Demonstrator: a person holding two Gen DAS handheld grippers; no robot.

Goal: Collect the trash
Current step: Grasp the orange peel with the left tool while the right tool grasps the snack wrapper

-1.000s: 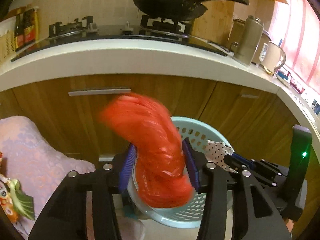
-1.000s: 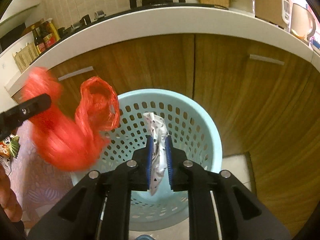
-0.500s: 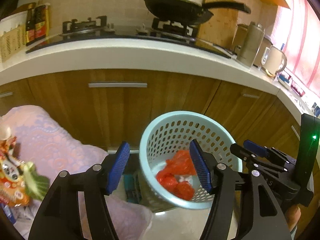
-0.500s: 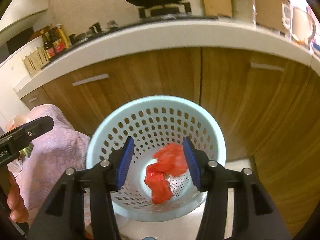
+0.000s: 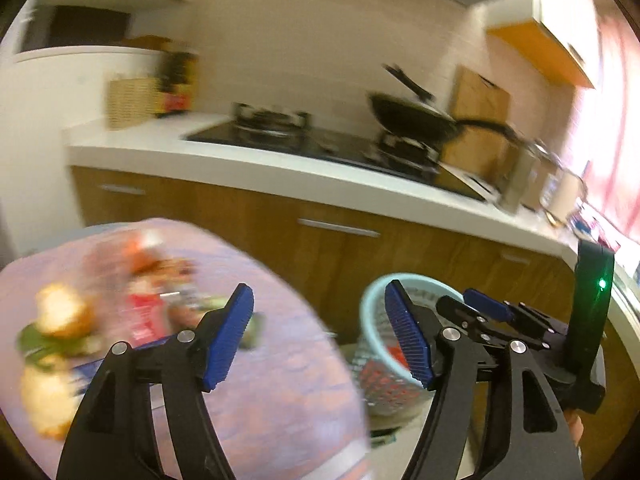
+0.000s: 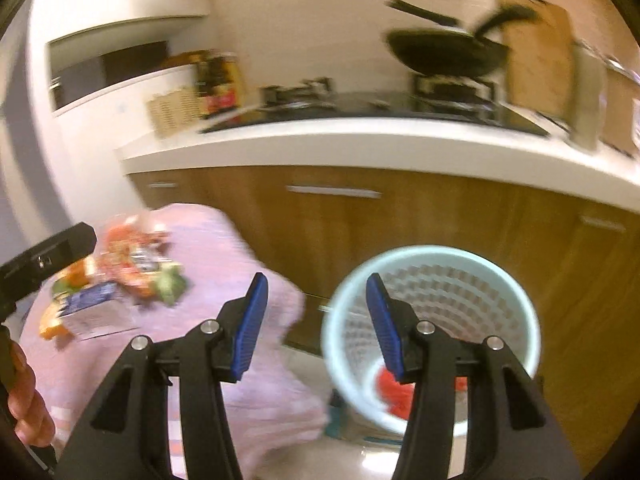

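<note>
A kitchen run of wooden cabinets under a white countertop (image 6: pixel 360 140) fills the upper half of both wrist views, a black frying pan (image 6: pixel 444 54) on the hob at upper right, all smeared by motion blur as both cameras swing left and up from where they looked half a second ago. Below it, at lower left of each frame, a surface draped in a pale pink quilted cloth (image 5: pixel 260 400) has come far more fully into view; a second ago it was only a sliver at the frame's edge. At lower right stands the round pale-blue perforated plastic basket (image 6: pixel 516 280), and the crumpled red plastic bag (image 6: pixel 390 390) that the left tool was carrying a second ago now lies in its bottom, partly hidden behind a finger; a spotted white scrap released by the right tool cannot be made out in the blur. That drop looks complete, and the turn toward the cloth suggests the next pickup: a loose heap of colourful snack wrappers and packets (image 6: pixel 116 284), orange, red, green and blue-white, lying on the cloth at middle left. The left gripper (image 5: pixel 320 332) points between cloth and basket, its blue-padded fingers spread wide and holding nothing. The right gripper (image 6: pixel 316 316) likewise stands wide apart and empty, just left of the basket rim, with the person's hand (image 6: pixel 24 396) on the other tool visible at the lower left edge.
</note>
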